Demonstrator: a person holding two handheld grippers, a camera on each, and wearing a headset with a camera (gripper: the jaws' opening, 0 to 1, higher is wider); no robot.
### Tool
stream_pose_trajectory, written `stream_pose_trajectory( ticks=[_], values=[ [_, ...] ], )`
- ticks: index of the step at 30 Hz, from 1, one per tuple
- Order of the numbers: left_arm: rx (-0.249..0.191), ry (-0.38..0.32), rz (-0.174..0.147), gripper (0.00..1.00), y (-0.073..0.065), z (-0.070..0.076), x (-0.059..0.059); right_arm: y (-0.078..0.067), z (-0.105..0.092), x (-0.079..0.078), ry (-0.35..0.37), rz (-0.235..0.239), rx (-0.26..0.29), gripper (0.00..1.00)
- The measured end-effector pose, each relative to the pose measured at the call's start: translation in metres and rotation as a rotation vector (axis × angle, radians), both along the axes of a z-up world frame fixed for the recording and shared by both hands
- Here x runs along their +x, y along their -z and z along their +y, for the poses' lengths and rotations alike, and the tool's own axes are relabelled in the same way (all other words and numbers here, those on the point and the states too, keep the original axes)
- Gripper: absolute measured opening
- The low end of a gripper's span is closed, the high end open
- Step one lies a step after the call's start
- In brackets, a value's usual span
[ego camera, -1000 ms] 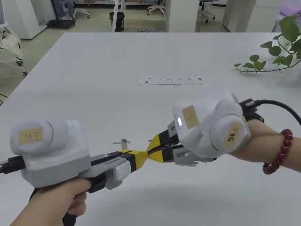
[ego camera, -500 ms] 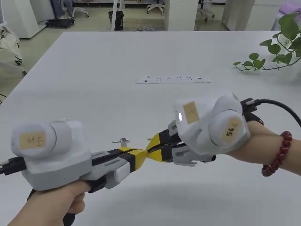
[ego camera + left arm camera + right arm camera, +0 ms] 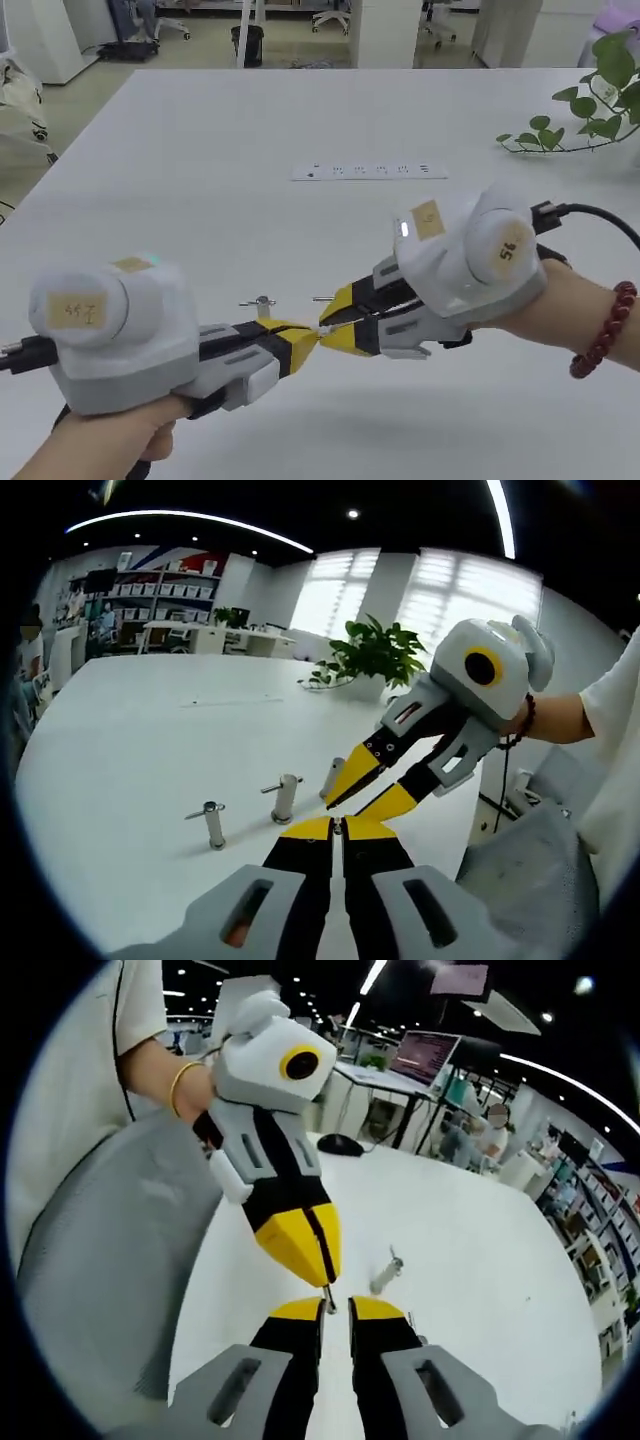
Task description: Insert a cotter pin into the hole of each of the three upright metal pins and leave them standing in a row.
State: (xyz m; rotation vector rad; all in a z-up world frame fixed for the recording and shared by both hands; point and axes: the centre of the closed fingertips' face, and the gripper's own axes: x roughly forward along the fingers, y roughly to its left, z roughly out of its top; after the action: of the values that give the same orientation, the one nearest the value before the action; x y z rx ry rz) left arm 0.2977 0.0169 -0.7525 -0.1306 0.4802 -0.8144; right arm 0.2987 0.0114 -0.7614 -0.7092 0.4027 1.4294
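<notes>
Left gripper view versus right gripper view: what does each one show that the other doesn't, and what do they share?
Left gripper view's own: all three upright pins in a row, and a plant by bright windows. Right gripper view's own: a monitor on a far desk, and a gold bangle on the wrist behind the left gripper. Shared: the white table, the left gripper shut on a small cotter pin, and the right gripper, jaws apart, meeting it tip to tip. One pin stands beyond them in the right gripper view.
</notes>
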Motion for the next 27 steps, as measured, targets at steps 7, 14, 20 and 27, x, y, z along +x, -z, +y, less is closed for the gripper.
stream_pose_trajectory(
  ticks=[7,14,20,27],
  values=[
    [0.025,0.088,-0.041,0.0,-0.001,-0.005,-0.01,-0.002,-0.008,-0.014,0.012,0.193,0.063,0.14],
    [0.031,0.188,-0.086,0.0,-0.007,-0.015,-0.021,-0.004,-0.017,-0.028,-0.011,0.336,0.101,0.15],
    [0.019,0.263,-0.109,0.0,-0.011,-0.023,-0.031,-0.007,-0.021,-0.037,-0.054,0.372,0.116,0.14],
    [0.027,0.319,-0.119,0.0,-0.011,-0.029,-0.039,-0.003,-0.023,-0.052,-0.108,0.414,0.108,0.13]
  ],
)
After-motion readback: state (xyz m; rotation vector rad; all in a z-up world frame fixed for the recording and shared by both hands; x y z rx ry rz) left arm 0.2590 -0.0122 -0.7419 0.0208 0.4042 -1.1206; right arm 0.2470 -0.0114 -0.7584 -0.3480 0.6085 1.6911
